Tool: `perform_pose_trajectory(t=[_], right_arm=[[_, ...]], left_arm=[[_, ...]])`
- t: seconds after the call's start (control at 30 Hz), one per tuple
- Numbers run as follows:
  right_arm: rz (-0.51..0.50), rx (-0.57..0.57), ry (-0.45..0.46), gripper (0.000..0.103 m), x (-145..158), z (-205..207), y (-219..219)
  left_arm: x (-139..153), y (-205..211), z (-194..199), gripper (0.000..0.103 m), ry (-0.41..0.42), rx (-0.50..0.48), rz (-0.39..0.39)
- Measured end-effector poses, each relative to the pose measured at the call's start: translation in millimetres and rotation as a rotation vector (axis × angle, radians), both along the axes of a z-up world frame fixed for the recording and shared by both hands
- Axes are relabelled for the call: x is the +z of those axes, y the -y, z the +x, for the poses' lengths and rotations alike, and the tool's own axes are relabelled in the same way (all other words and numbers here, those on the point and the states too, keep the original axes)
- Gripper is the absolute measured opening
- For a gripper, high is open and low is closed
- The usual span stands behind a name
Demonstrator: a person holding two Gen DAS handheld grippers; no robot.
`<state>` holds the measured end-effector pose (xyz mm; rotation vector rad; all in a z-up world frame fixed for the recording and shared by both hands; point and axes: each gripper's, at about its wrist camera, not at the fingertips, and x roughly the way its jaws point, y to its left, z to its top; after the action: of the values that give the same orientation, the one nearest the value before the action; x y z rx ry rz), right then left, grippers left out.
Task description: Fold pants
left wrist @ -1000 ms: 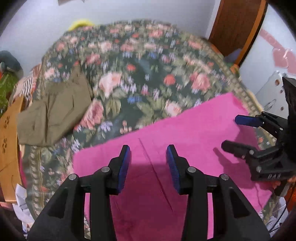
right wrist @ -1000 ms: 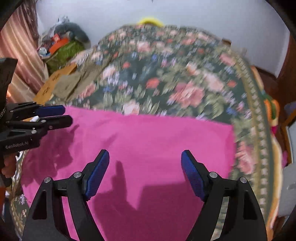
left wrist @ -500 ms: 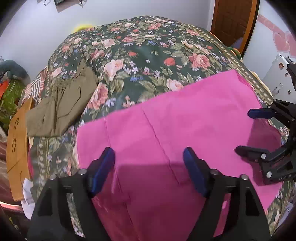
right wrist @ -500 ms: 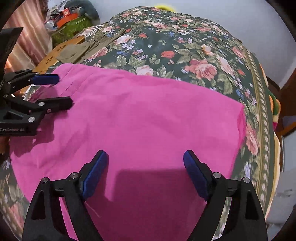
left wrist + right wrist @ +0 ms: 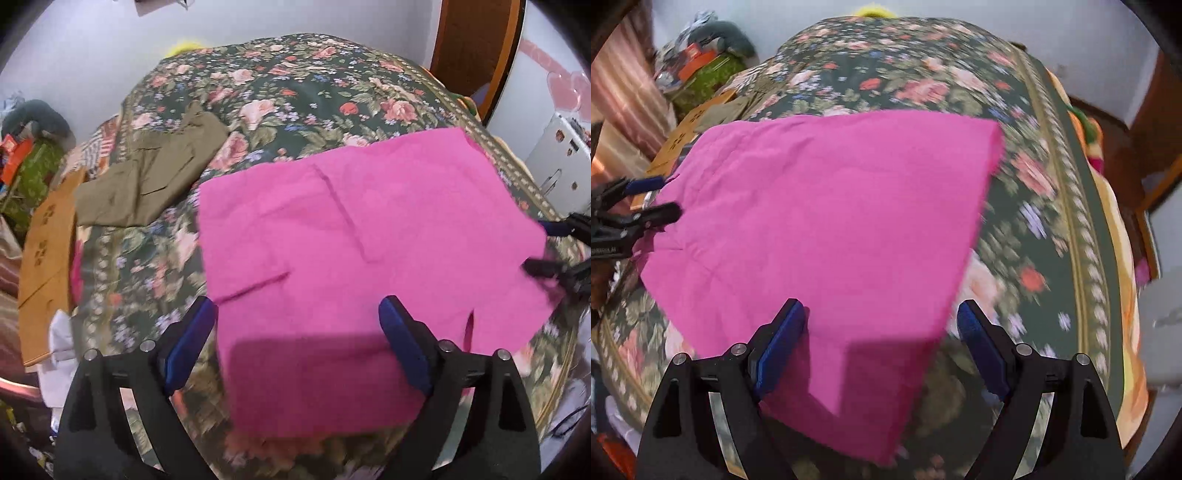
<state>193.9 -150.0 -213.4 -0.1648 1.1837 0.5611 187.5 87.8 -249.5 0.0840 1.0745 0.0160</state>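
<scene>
We are over a bed covered with a dark floral bedspread [image 5: 314, 92], with a pale wall behind it and a wooden door [image 5: 476, 44] at the far right. At the left edge we see a cardboard sheet [image 5: 48, 251], and just right of it, on the bedspread, a folded olive garment [image 5: 155, 181] lies apart from the pink cloth.

Our left tongs [image 5: 295, 347] are spread wide and grip nothing; their blue pads hang above the near left part of the pink pants [image 5: 362, 258]. Our right tongs [image 5: 881, 347] are just as wide and equally empty, poised over the near right corner of the pants [image 5: 827, 221].

The pants lie spread on the near half of the bed as a flat, roughly rectangular pink panel. A seam line runs diagonally across the middle, and a few shallow creases show near the left edge.
</scene>
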Motion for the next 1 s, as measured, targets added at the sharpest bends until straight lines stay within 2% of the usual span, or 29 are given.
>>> perform_pose_trajectory(t=[0.2, 0.3, 0.4, 0.47, 0.67, 0.77, 1.0], right_arm=[[-0.008, -0.051, -0.009, 0.083, 1, -11, 24], [-0.035, -0.052, 0.015, 0.083, 8, -17, 27], [-0.021, -0.055, 0.051, 0.083, 23, -19, 29], [0.002, -0.054, 0.092, 0.083, 39, -19, 25], [0.063, 0.01, 0.21, 0.083, 78, -24, -9], [0.109, 0.054, 0.238, 0.083, 87, -29, -31], [0.163, 0.106, 0.184, 0.083, 65, -34, -74]], left_arm=[[4, -27, -28, 0.093, -0.003, 0.064, -0.075], [8, -39, -39, 0.095, 0.01, 0.114, -0.045], [16, -55, -46, 0.095, 0.018, 0.202, -0.005], [26, -65, -50, 0.095, 0.035, 0.242, -0.015], [53, -77, -65, 0.095, 0.087, 0.295, -0.313], [50, -69, -64, 0.095, 0.063, 0.296, -0.454], [19, -52, -67, 0.095, -0.062, 0.302, -0.618]])
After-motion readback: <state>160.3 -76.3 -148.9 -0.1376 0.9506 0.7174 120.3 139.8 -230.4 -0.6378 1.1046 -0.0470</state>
